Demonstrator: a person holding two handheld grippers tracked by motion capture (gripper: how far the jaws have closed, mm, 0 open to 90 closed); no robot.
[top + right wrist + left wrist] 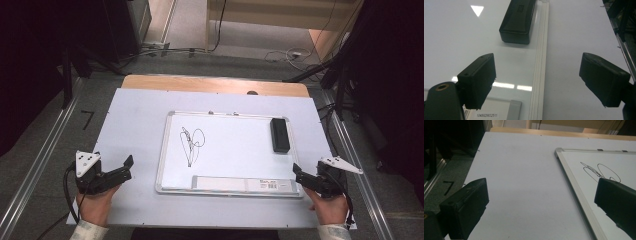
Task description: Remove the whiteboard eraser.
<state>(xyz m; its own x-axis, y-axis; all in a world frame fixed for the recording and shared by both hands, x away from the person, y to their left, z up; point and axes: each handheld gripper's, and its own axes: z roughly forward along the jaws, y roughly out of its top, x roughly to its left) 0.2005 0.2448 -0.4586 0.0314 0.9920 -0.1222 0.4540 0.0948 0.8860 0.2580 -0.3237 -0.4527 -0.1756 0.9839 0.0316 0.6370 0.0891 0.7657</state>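
Near edge of the surface (130,120): two hands, one at each corner, each with a gripper. Left gripper (129,166) sits low beside the left side of the whiteboard (235,145), apart from it. Fingers (466,205) spread wide, nothing between them; in the left gripper view one finger hangs over bare surface, the other over the board's left frame. Right gripper (297,172) at the board's near right corner, just beside the frame — fingers (477,77) also wide apart and holding nothing. In the right gripper view the board's right frame rail (539,62) runs up between the two fingers.

Along the board's near edge: a pale tray strip (240,184) with a printed label and barcode.

Mid-board, left of centre: a black scribble (191,142) of loops and crossing strokes.

Farther, at the board's right side: black eraser (280,135), lying flat on the white face just inside the right frame, long axis running away from the person. Well apart from both grippers; nearer the right one.

Beyond the board — bare surface, then a wooden strip at the far edge.
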